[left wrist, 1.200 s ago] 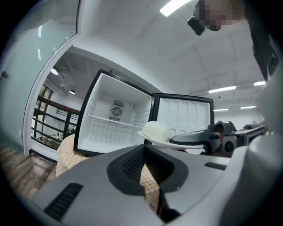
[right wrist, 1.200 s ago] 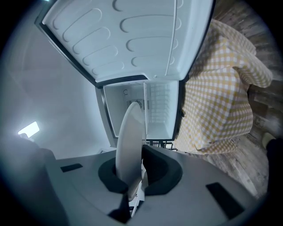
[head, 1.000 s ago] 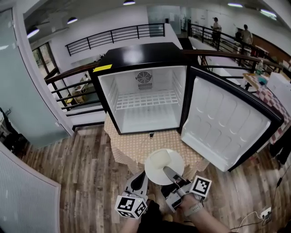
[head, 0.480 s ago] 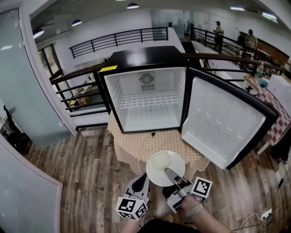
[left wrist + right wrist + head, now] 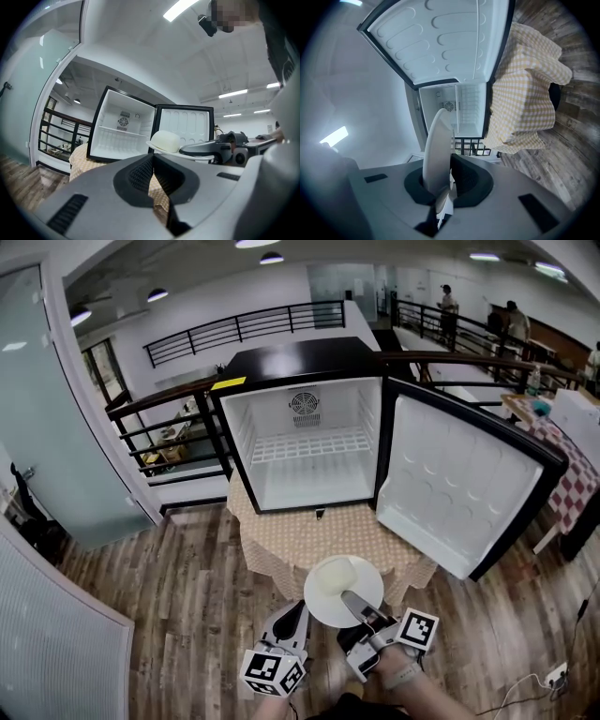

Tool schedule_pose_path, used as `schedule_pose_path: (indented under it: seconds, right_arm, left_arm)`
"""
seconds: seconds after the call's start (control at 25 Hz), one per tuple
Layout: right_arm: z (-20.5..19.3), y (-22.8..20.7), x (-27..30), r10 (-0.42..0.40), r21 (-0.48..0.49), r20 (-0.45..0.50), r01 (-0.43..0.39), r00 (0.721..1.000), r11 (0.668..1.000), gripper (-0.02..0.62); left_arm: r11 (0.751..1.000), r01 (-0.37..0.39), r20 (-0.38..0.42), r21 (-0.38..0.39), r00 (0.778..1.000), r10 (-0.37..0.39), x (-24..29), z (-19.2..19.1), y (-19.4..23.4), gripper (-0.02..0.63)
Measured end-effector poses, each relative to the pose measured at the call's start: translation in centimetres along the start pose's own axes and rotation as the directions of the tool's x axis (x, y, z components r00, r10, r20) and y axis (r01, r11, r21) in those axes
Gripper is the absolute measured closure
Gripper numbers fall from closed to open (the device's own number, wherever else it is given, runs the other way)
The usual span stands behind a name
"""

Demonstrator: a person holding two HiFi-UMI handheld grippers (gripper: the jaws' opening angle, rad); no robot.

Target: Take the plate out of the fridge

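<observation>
A white plate [image 5: 339, 592] carrying a pale rounded lump [image 5: 332, 575] is held out in front of the open fridge [image 5: 305, 432], over the table's near edge. My right gripper [image 5: 356, 607] is shut on the plate's near rim; in the right gripper view the plate [image 5: 437, 152] stands edge-on between the jaws. My left gripper [image 5: 292, 620] hangs just left of the plate, its jaws together and holding nothing. In the left gripper view the plate [image 5: 174, 149] and the lump [image 5: 165, 139] appear ahead with the right gripper [image 5: 220, 148] beside them. The fridge interior is bare apart from a wire shelf [image 5: 307, 445].
The fridge door [image 5: 459, 488] swings wide open to the right. A checked cloth [image 5: 291, 540] covers the small table under the fridge. Wooden floor [image 5: 178, 606] lies around it, with a black railing [image 5: 159, 418] behind. Two people [image 5: 450, 301] stand far back.
The plate and both grippers have drawn slightly back toward me, away from the fridge. The head view has shifted a little; the grip on the plate is unchanged.
</observation>
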State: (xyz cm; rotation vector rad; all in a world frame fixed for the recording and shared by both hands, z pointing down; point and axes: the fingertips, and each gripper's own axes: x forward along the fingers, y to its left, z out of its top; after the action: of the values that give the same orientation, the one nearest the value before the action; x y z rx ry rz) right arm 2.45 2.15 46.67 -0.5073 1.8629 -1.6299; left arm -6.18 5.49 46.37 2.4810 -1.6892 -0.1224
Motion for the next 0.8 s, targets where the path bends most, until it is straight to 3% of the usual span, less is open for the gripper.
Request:
schedule_pose_path:
  seconds: [0.8]
  right_arm:
    - [-6.5,1.3,-6.7,-0.015,0.006,0.009,0.015,1.0,1.0,0.552]
  left_arm:
    - [0.999,0.042,-0.024,-0.024,0.999,-0.042,-7.6,-1.4,-4.5,0.598]
